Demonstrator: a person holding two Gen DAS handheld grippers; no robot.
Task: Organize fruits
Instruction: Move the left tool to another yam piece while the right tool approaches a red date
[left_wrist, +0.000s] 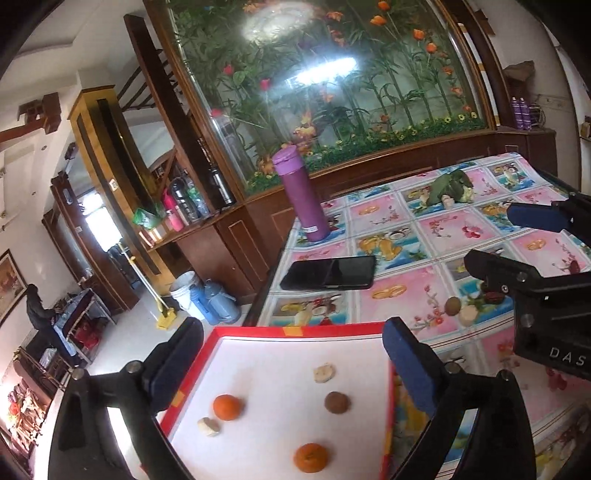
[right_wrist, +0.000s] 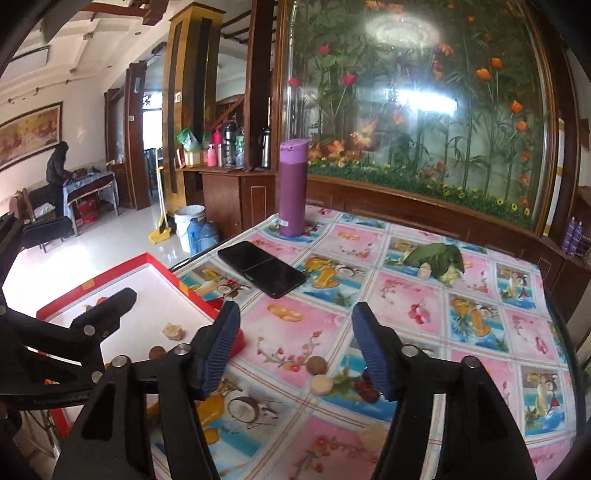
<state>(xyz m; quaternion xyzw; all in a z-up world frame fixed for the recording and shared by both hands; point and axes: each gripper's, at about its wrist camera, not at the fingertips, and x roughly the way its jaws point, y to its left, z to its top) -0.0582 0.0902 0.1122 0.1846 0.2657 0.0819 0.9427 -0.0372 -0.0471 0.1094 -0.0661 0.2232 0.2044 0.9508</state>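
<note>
Both tongs stand apart, empty: left gripper (left_wrist: 291, 363) over the red-rimmed tray (left_wrist: 295, 328), right gripper (right_wrist: 295, 347) lower centre. The brown kiwi (right_wrist: 317, 366) looks light, roundish, bruisable; pinch its middle.

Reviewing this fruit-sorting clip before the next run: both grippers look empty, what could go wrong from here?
1. The round fruits left on the tablecloth lie loose and could roll when the right hand-held gripper closes on them.
2. The phone lies between the tray and the bottle; a wide sweep might knock either.
3. The oranges could roll around the flat tray.
</note>
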